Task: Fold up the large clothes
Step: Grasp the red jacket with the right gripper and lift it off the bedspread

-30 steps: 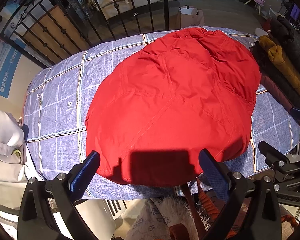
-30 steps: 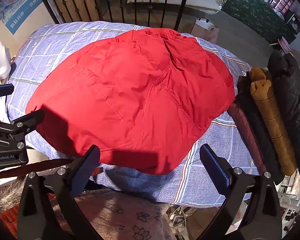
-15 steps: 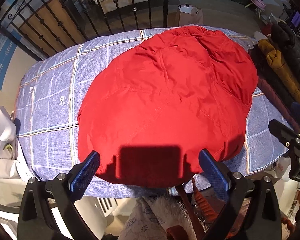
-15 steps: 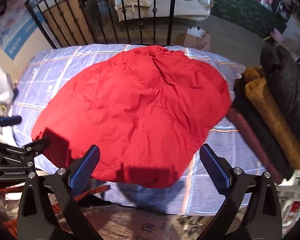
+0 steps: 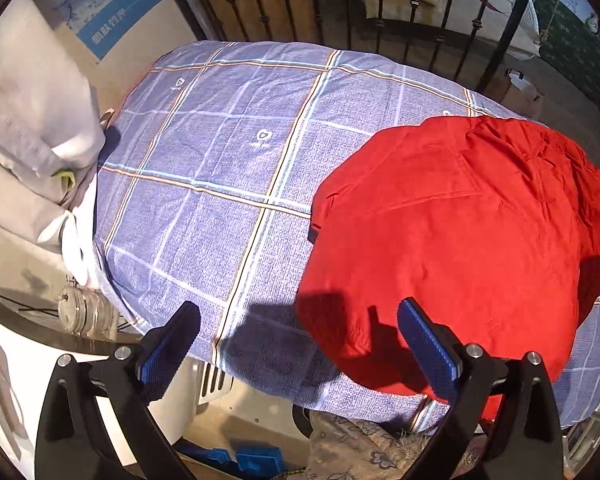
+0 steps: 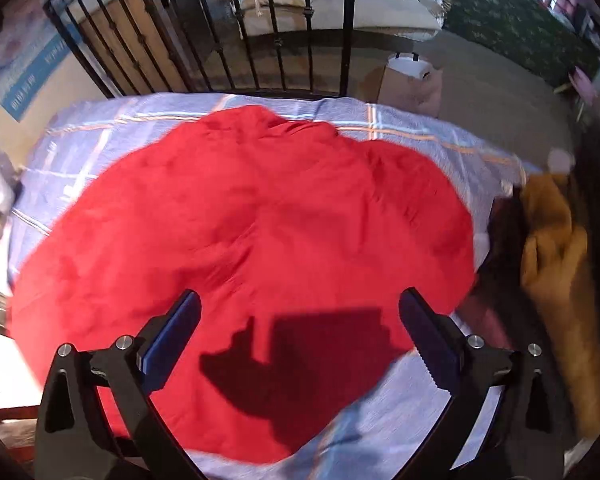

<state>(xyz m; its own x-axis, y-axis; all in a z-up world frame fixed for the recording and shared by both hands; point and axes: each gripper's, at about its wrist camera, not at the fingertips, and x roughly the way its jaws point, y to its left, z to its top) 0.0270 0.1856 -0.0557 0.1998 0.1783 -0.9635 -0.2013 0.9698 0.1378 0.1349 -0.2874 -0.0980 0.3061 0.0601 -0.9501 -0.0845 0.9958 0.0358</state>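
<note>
A big red padded jacket (image 5: pixel 456 240) lies spread flat on a blue checked sheet (image 5: pixel 228 184) that covers the table. In the left wrist view it fills the right half. My left gripper (image 5: pixel 298 344) hovers open above the table's near edge, with the jacket's near left hem under its right finger. In the right wrist view the red jacket (image 6: pixel 244 232) fills the middle, blurred by motion. My right gripper (image 6: pixel 300 336) is open above the jacket's near part, holding nothing.
Grey and white cloth (image 5: pixel 28 128) is piled left of the table. Folded dark and mustard garments (image 6: pixel 552 248) lie along the right side. A black iron railing (image 6: pixel 260 36) stands behind the table, with a cardboard box (image 6: pixel 412 80) beyond it. A glass jar (image 5: pixel 86 312) sits below the left edge.
The left gripper's view has swung left, so the jacket now sits at its right and bare sheet shows. The right gripper has moved in over the jacket. Both stay open.
</note>
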